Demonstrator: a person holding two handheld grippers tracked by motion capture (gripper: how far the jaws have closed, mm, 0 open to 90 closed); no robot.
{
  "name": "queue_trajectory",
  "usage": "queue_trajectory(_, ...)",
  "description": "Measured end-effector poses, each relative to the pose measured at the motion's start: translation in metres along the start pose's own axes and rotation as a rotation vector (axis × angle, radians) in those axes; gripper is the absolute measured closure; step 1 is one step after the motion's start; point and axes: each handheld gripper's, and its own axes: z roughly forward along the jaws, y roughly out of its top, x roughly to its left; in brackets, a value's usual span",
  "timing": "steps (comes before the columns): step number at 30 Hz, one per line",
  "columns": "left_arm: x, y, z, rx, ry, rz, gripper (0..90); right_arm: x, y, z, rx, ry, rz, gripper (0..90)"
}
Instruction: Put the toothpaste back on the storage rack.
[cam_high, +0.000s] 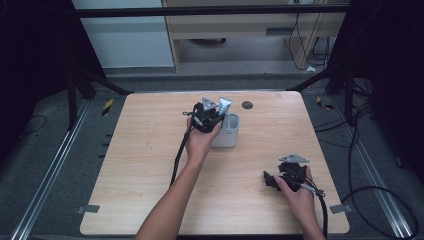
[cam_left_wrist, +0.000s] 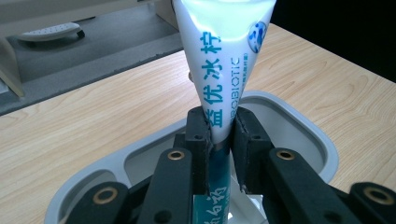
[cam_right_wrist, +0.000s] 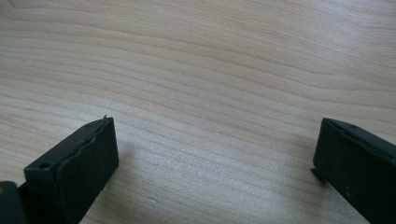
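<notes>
Your left gripper (cam_left_wrist: 219, 135) is pinching a white toothpaste tube (cam_left_wrist: 224, 60) with teal lettering, jaws closed narrowly on its lower part, directly over the grey container (cam_left_wrist: 299, 126) standing near the table's (cam_high: 150, 150) far edge, about midway along it. Your right gripper (cam_right_wrist: 215, 154) is resting near the right edge toward the near corner, jaws spread wide, gripping nothing.
</notes>
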Motion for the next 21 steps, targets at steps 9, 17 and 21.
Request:
queue_trajectory(9,-0.0013,0.0018,0.0028,0.012,-0.004,-0.008,75.9,0.0,0.0,0.0,0.0,0.0,0.0,0.4)
queue_trajectory(17,-0.001,0.002,0.003,0.017,-0.007,-0.015,76.2,0.0,0.0,0.0,0.0,0.0,0.001,0.4)
queue_trajectory(21,-0.001,0.0021,0.0022,0.013,-0.007,-0.018,76.0,0.0,0.0,0.0,0.0,0.0,0.001,0.4)
